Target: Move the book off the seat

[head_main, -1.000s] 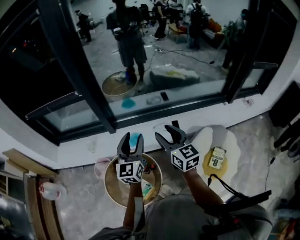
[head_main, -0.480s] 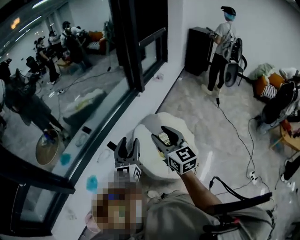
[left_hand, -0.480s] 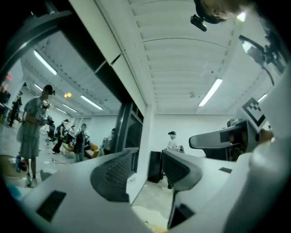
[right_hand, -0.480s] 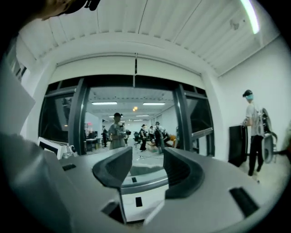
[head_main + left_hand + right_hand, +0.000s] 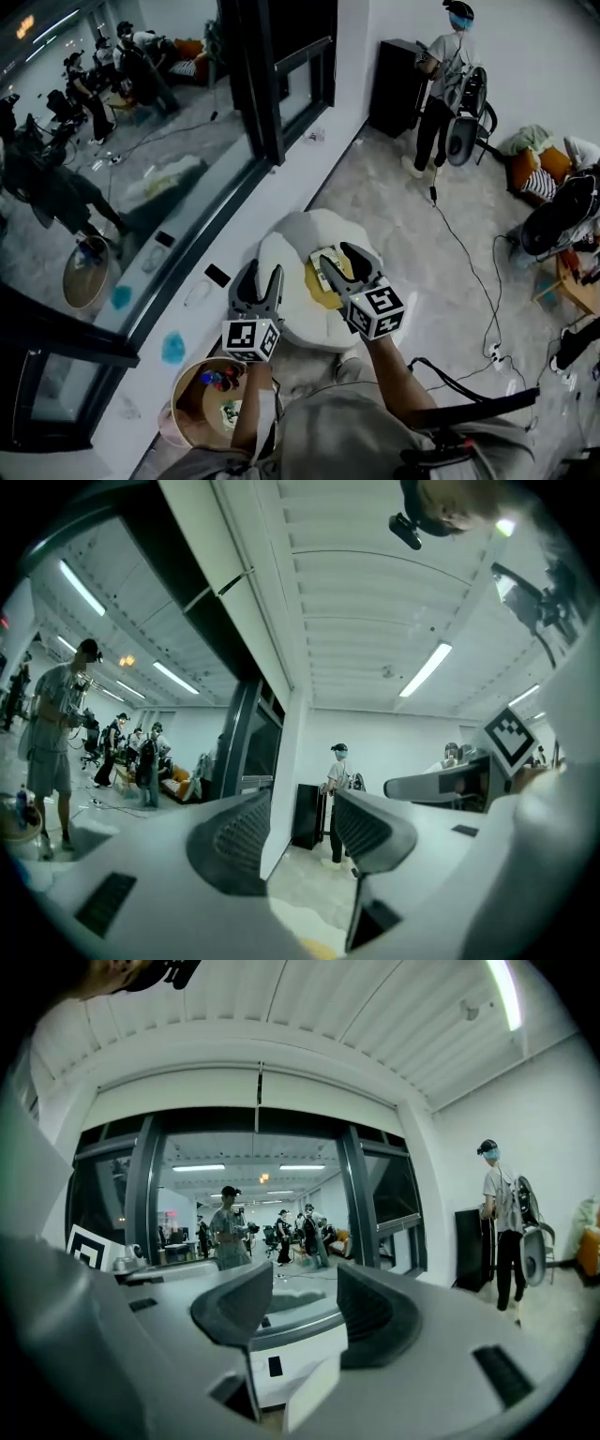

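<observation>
A small book with a pale cover lies on a round yellow cushion atop a white fluffy seat. In the head view my right gripper hovers over the cushion with its jaws apart, and it covers part of the book. My left gripper is held over the seat's left edge, open too. Both point level. In the left gripper view the left gripper has nothing between its pads, and the seat's white rim shows low down. The right gripper is empty as well and faces the window.
A round basket with small items stands by my left arm. A black phone and a blue blob lie on the window sill. A person stands by a black cabinet. A cable crosses the floor.
The view has swung from the window toward the room. The seat with the book, earlier to the right of both grippers, now lies under them. Both grippers stay open.
</observation>
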Motion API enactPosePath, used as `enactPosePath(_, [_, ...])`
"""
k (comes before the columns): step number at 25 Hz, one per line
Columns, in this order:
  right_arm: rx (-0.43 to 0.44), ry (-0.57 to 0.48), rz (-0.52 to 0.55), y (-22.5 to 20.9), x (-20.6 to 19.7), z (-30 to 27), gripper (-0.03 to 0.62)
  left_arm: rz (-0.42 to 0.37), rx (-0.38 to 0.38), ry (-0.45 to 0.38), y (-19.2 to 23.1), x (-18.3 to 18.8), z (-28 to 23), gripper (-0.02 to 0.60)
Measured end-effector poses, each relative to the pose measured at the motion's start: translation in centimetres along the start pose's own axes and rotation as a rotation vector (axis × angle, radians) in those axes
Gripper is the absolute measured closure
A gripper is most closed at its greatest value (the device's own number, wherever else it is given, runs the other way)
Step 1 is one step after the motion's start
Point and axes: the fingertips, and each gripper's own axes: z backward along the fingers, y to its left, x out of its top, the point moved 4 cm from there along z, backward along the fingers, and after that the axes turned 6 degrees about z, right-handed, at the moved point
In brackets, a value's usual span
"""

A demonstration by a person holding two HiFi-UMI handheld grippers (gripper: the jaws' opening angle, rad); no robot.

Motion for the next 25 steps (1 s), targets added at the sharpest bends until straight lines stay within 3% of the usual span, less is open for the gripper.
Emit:
enactPosePath(5, [0.05,-0.005,-0.027,-3.0,-0.3,-3.5,0.372,0.012,0.038,-0.014,1.2,0.1,-2.1,0.36])
enactPosePath(10, [0.064,-0.03,-0.022,-8.1,0.3,-6.4,0.372,0.009,0.054,0.007,0.2,-1.3,-7.4,0.36])
enactPosePath(18, [0.076,-0.041,-0.097,-17.1,-1.4,-10.8,0.372,0.051,0.038,0.033,-1.3,-3.1,-17.0,0.36])
enactPosePath(25, [0.051,-0.02,-0.15,-19.9,-1.4,-11.8,0.372,0.059,-0.01,0.058,-1.7,-3.5,-20.8,0.36])
